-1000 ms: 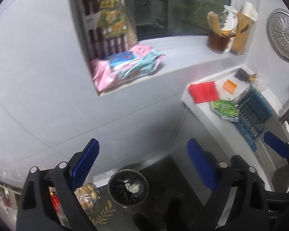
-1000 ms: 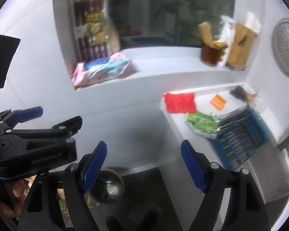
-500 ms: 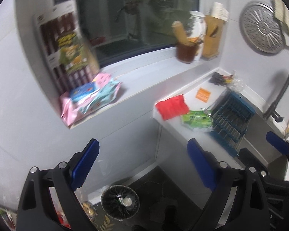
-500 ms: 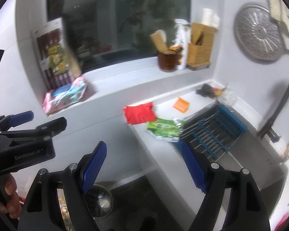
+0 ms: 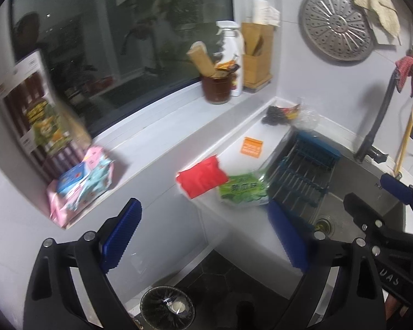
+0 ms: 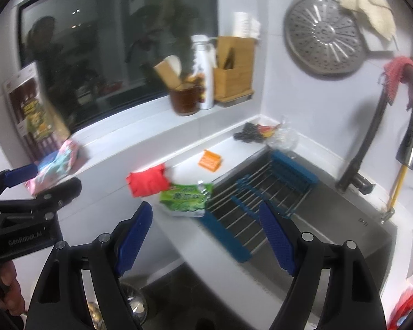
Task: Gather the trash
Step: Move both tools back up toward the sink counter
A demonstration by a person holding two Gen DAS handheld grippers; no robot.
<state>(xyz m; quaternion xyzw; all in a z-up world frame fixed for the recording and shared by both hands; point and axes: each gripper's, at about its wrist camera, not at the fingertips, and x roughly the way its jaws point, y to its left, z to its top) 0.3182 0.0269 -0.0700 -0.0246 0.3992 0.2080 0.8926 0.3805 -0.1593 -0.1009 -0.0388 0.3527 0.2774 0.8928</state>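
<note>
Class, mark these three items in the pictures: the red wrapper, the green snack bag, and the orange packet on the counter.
red wrapper (image 5: 202, 178), left wrist view, middle of its flat face.
green snack bag (image 6: 186, 199), right wrist view, centre of the printed front.
orange packet (image 6: 209, 161), right wrist view, middle of its top face.

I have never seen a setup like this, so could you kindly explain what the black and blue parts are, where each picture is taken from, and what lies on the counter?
There is no robot here: a person carries a hand-held gripper in each hand, each with a fisheye camera looking along its two blue-padded fingers. One picture is from the left hand-held gripper, the other from the right hand-held gripper. Both are open and hold nothing.

Ahead is a white kitchen counter beside a sink with a blue drying rack. On the counter lie a red wrapper, a green packet overlapping its edge, an orange packet and a dark clump with clear plastic in the corner. A bin stands on the floor below.
</note>
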